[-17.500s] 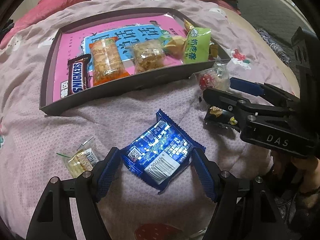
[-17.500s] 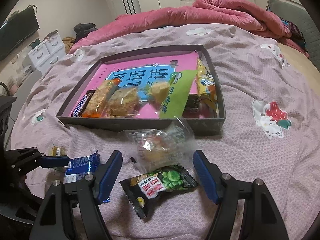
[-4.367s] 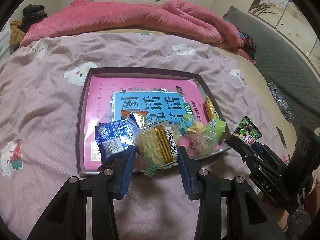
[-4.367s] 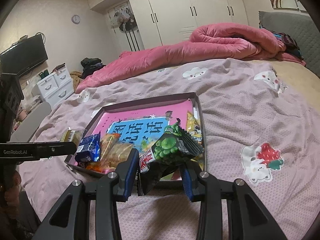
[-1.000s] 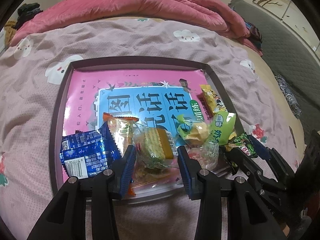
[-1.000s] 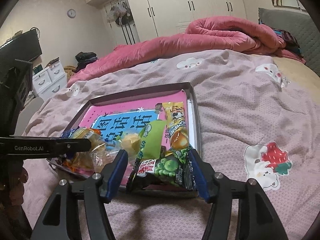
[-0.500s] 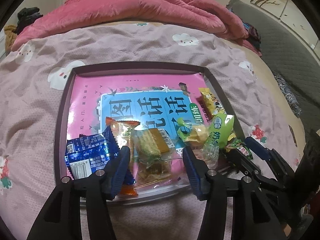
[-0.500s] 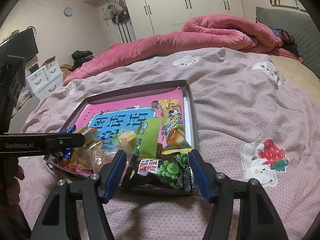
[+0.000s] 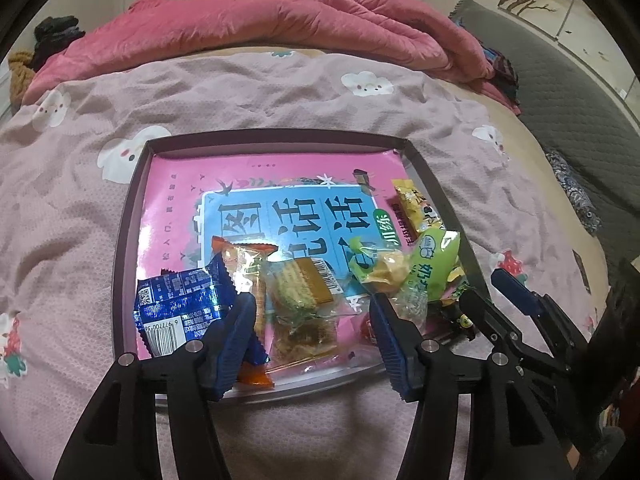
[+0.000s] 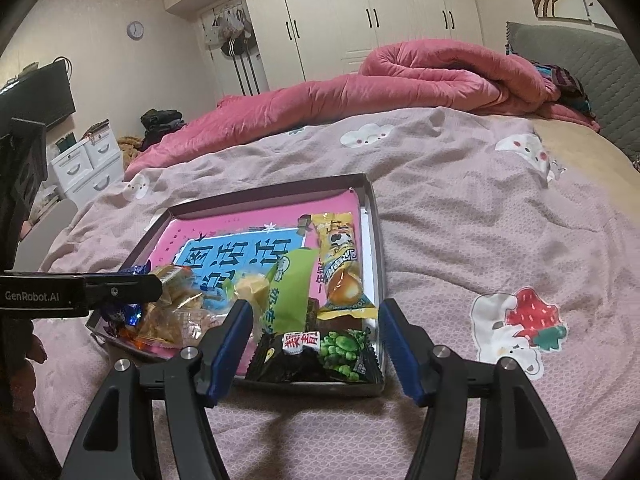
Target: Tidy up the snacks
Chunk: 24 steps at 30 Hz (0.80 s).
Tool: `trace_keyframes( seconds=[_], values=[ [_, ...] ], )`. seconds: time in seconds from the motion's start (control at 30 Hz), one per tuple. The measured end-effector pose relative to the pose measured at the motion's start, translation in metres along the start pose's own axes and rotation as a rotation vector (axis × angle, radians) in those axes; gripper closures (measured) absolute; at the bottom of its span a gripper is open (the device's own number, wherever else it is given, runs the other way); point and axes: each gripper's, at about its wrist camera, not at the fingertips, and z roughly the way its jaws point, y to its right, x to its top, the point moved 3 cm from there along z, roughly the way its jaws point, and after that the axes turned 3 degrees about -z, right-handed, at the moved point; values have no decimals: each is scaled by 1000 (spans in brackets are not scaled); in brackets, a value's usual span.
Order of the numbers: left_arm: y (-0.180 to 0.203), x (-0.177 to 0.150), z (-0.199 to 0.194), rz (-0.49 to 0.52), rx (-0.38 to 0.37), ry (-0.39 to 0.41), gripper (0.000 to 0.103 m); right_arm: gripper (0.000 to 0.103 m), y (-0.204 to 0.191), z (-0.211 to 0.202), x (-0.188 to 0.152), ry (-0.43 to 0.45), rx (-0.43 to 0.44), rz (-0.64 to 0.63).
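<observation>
Home bedroom. Bed with mauve cartoon-print blanket [image 10: 460,216], rumpled pink duvet [image 10: 400,80] at far edge, white built-in wardrobes [image 10: 380,12], wall clock [image 10: 135,29], white drawer unit [image 10: 90,164], wall-mounted TV [image 10: 38,92].

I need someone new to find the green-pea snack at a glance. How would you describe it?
Start at the shallow dark tray with the pink-and-blue book inside, lying on the mauve bedspread. Go to the tray's near right corner: the black crinkly packet printed with green peas lies flat there, between the right tongs' open blue fingers. It is the only black wrapper; beside it lie lime-green and yellow ones.
</observation>
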Motion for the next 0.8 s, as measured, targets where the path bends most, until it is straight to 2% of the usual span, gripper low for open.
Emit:
trace_keyframes(
  seconds=[0.13,0.3,0.4,0.8],
  values=[
    [1,0,-4,2,1,7,42,38,-2,-5,2,21,-3,-11],
    [2,0,-8,2,0,13,41,32,-6,-15,6,48,-2,-14],
    [2,0,-11,2,-1,18,32,32,-8,-18,8,55,-7,-21],
    [2,-1,-21,7,7,35,27,26,-14,-28,11,67,-25,-35]
  ],
)
